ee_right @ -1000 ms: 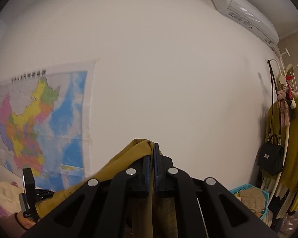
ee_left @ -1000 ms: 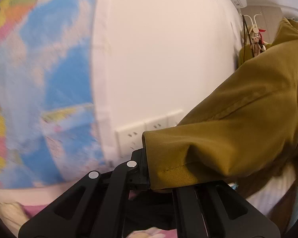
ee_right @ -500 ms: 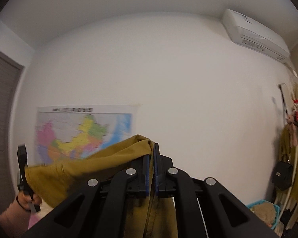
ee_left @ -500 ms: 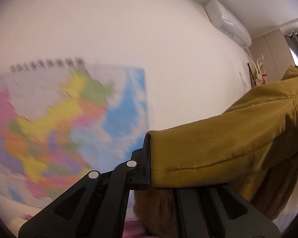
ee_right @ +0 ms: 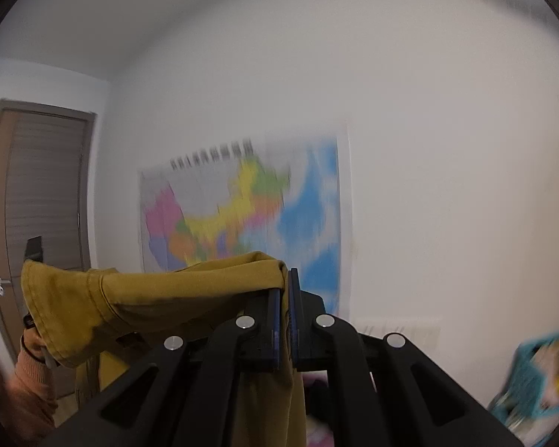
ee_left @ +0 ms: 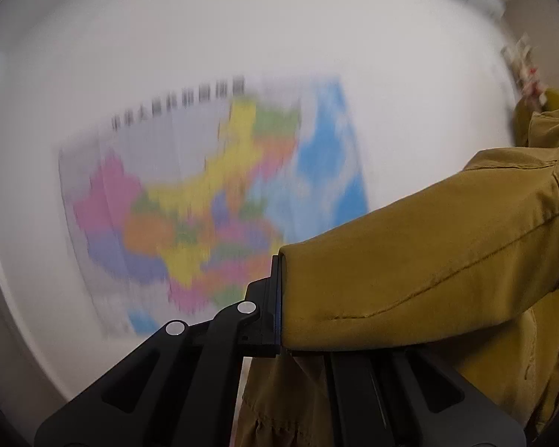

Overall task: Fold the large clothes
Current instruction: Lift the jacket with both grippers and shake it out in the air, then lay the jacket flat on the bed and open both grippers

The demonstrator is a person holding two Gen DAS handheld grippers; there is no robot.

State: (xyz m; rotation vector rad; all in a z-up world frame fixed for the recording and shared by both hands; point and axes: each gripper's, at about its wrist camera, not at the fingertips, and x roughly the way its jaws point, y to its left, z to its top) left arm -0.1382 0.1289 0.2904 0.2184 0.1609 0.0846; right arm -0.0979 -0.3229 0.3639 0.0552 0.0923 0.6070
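1. Holding one end of a mustard-yellow, heavy cotton-twill garment [ee_left: 428, 260], the left tongs [ee_left: 279, 309] are clamped on what looks like a sleeve cuff; only one black finger [ee_left: 268, 316] shows, the other being hidden under the cloth.
2. Seen from the right wrist camera, the left hand [ee_right: 29, 354] in a pink knit cuff grips its tool at the far left, in front of a grey-brown slatted door [ee_right: 37, 205].
3. Between the two tools the garment hangs in the air as a loose, sagging span, with stitched seams and a thick hem; the rest of it drapes downward out of view.
4. Behind it, a blurred, multicoloured paper wall map [ee_right: 242, 216] hangs on the plain white wall.
5. On the right, the right tongs [ee_right: 283, 320] are pressed together on a thin fold of the same cloth, with blue pads [ee_right: 275, 324] visible on the inner faces.
6. Risk, as I judge it: the twill is heavy and the right pinch is narrow, so a quick swing could pull the fold free.
7. A second risk: no laying surface is in view, so the hanging cloth could twist before it is set down.
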